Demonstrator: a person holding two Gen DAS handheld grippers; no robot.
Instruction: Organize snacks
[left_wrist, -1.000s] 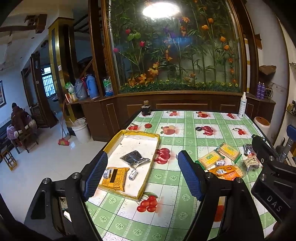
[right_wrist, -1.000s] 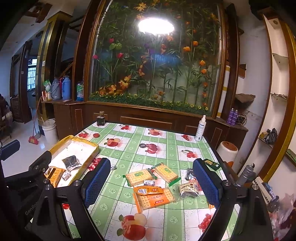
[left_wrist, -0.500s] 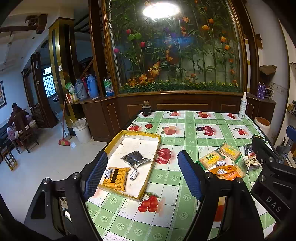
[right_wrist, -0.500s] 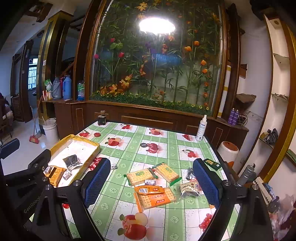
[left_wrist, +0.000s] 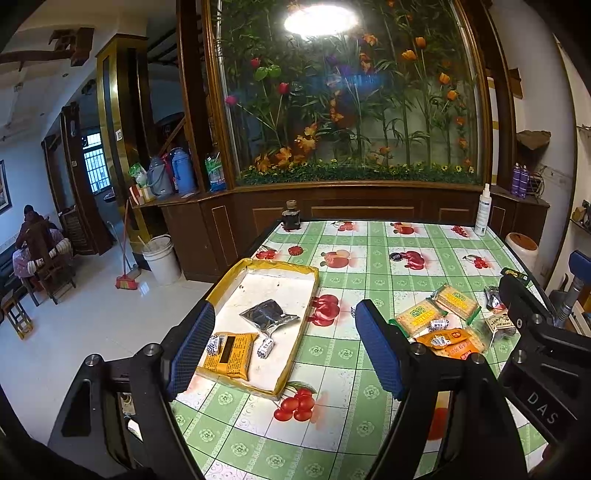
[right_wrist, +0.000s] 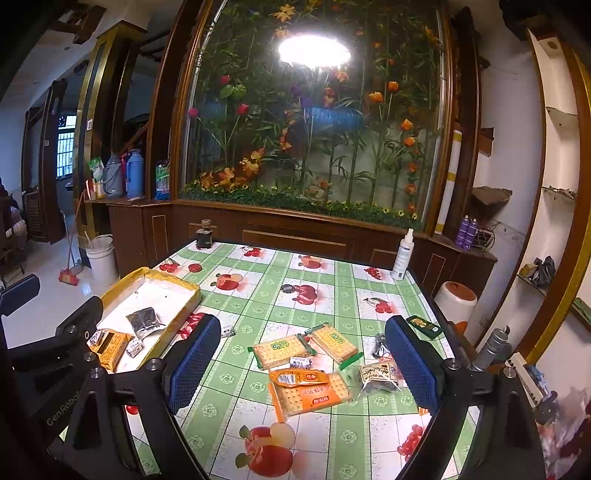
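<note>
Left tool (left_wrist: 284, 345) gaping wide, empty, poised above yellow tray (left_wrist: 308, 268) on bench (right_wrist: 343, 439). Right tool (right_wrist: 301, 363) equally wide, empty, above loose snacks right of tray: two green cracker packs (right_wrist: 282, 352), orange cracker pack (right_wrist: 314, 395), small dark pouches. Inside tray: orange packet (left_wrist: 231, 354), silver pouch (left_wrist: 267, 314), small wrapped candies (left_wrist: 266, 345).
</note>
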